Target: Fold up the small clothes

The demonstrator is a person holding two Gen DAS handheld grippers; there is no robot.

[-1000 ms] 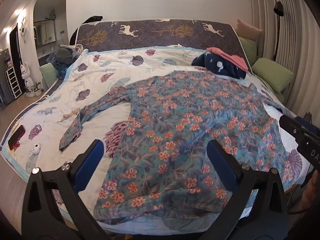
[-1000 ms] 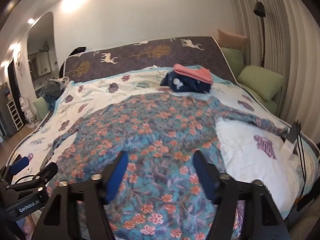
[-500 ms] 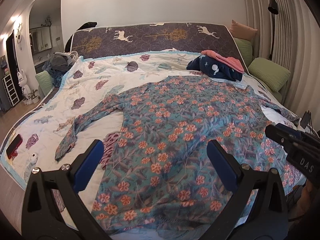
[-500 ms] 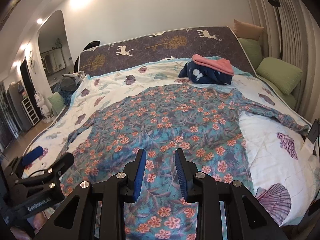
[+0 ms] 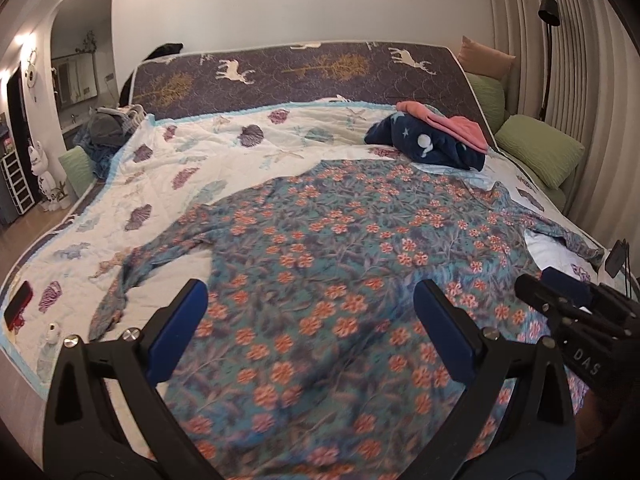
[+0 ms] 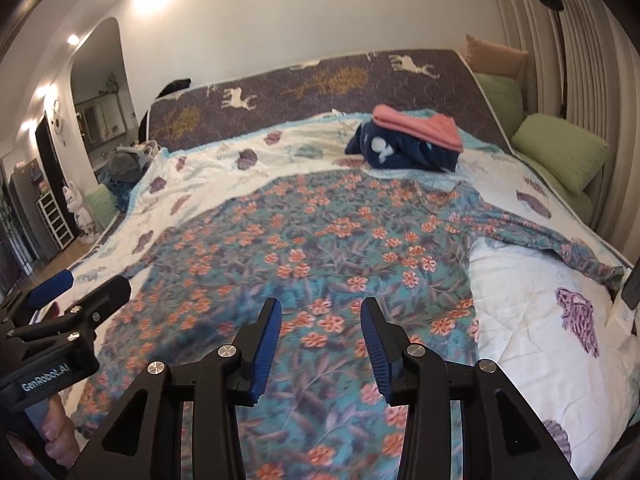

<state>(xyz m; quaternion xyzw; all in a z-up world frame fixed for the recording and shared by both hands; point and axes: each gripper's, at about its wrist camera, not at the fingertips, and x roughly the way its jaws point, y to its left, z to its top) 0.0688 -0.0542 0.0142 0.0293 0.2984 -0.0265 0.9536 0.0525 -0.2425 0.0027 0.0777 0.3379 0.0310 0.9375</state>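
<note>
A teal long-sleeved garment with orange flowers [image 5: 328, 264] lies spread flat on the bed, both sleeves out to the sides; it also shows in the right wrist view [image 6: 320, 248]. My left gripper [image 5: 310, 332] is wide open and empty, held above the garment's near hem. My right gripper [image 6: 320, 344] is partly open and empty, above the lower middle of the garment. Each gripper shows at the edge of the other's view.
A white shell-print quilt [image 5: 192, 168] covers the bed. A pile of folded navy and pink clothes [image 5: 432, 136] sits at the far end near the headboard [image 5: 280, 72]. Green pillows [image 5: 540, 152] lie to the right. A red phone [image 5: 18, 306] lies at the left edge.
The right gripper narrowed from wide open half a second ago, then widened partway. Both grippers have risen and drawn back a little from the garment. The garment has not moved.
</note>
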